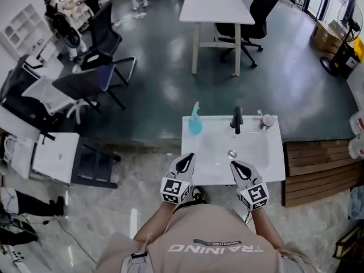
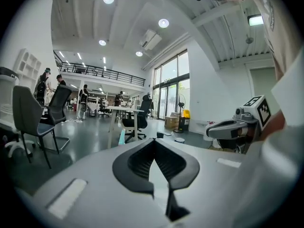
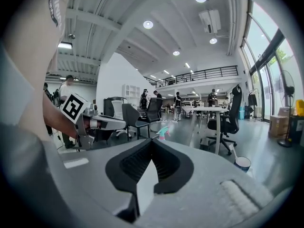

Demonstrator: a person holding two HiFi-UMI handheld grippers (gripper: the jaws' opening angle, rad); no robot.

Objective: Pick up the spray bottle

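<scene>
The upright pale-blue plastic spray bottle (image 1: 195, 120) stands at the white washbasin's (image 1: 276, 165) far-left corner, ahead of the left gripper (image 1: 186, 157), which is nearer than the right gripper (image 1: 234, 164); all 2 pairs of jaws are pressed together, empty.

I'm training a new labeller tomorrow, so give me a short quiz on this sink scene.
1. Multiple choice: where on the sink does the spray bottle stand?
A) far left corner
B) inside the basin
C) near right corner
2. True or false: the left gripper holds the bottle.
3. Fill in: between the bottle and the cup stands the black ____.

Key:
1. A
2. False: its jaws are shut on nothing, short of the bottle.
3. faucet
</scene>
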